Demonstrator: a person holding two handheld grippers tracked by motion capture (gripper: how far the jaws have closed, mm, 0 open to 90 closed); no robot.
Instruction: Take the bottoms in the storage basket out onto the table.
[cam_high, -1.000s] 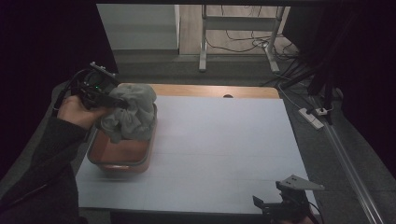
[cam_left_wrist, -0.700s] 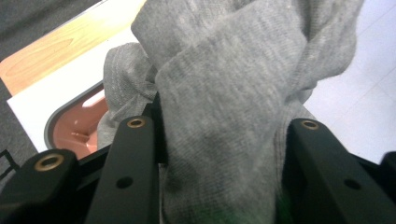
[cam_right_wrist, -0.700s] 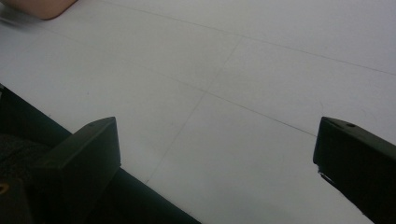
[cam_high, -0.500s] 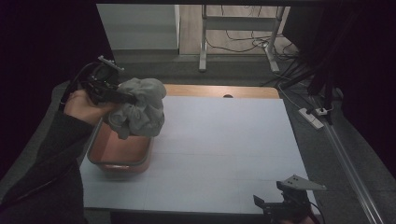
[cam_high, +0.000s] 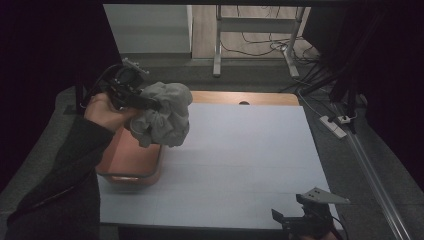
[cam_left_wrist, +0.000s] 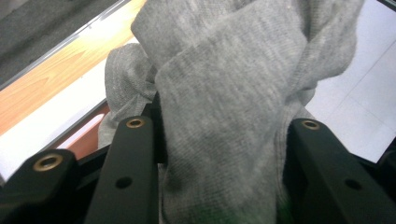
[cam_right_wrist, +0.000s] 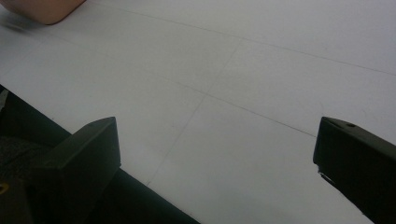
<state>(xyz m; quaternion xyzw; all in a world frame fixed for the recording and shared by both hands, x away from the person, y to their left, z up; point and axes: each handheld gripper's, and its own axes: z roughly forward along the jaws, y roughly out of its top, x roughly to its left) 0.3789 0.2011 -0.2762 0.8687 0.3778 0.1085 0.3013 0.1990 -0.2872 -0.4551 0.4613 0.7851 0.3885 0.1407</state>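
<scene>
Left gripper: fingers clenched on a bunched grey cloth, held in the air above the far end of an orange tray at the left side of the white worktop. Right gripper: fingers spread wide and released, grasping nothing, at the near right edge of the worktop, well apart from cloth and tray.
</scene>
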